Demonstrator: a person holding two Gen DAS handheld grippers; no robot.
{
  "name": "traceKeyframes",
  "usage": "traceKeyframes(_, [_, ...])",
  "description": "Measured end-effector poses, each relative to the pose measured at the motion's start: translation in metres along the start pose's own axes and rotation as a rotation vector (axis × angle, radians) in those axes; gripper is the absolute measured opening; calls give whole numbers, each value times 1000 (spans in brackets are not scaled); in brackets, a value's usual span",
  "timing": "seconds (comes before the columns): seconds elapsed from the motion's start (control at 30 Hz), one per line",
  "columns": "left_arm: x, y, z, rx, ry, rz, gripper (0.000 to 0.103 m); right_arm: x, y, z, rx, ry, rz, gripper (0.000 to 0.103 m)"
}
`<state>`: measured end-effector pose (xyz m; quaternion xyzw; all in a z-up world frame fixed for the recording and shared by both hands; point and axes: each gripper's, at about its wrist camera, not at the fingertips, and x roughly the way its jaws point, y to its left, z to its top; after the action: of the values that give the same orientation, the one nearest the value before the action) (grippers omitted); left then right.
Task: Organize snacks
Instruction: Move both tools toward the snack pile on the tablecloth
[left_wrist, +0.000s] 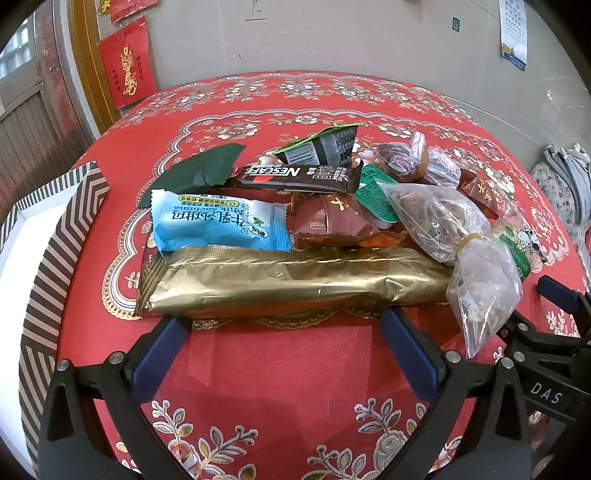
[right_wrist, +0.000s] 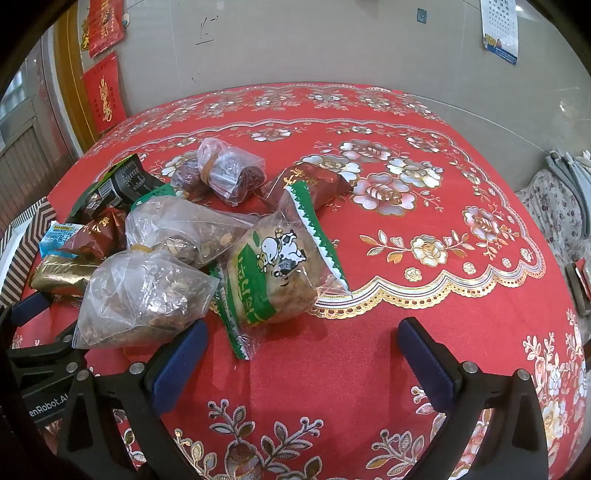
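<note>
Lying crosswise, gold packet (left_wrist: 295, 280) long axis L-R, both jaws wide open, empty

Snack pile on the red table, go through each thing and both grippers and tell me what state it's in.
left gripper: open, empty, just short of the gold packet
right gripper: open, empty
gold packet: sealed, lying flat
blue packet: sealed, flat
Nescafe stick: sealed, lying flat
cow-print bag: sealed
clear bag: tied shut with a rubber band
striped box: open
</note>
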<state>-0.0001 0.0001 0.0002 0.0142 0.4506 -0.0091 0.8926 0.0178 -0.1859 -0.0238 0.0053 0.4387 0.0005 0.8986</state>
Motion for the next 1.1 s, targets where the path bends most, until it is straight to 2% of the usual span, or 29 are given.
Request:
traceKeyframes(0.13, [-8, 4, -5, -3, 18, -30, 103, -7, -1, -6, 6, 2, 19, 103])
traceKeyframes(0.3, [-43, 12, -12, -22, -61, -56, 103, -49, -17, -26, 100, -77, 114, 102])
traceKeyframes(0.37, [-65, 19, -12, -28, -121, -44, 103, -71, -14, -20, 92, -130, 108, 102])
traceKeyframes(0.53, [-95, 37, -3, -58, -197, -26, 103, -120, 0, -11, 40, -254, 77, 103])
traceKeyframes(0.63, [-110, 45, 0, -65, -251, -7, 103, -130, 5, -5, 26, -290, 86, 103])
traceKeyframes(0.73, [-121, 54, 0, -78, -279, 3, 103, -142, 21, -14, 11, -326, 65, 103])
traceKeyframes(0.87, [-128, 62, -4, -104, -301, 18, 103, -144, 29, -14, -21, -318, 56, 103])
traceKeyframes(1.1, [-123, 81, -2, -123, -280, 21, 103, -134, 35, -16, -31, -276, 81, 103])
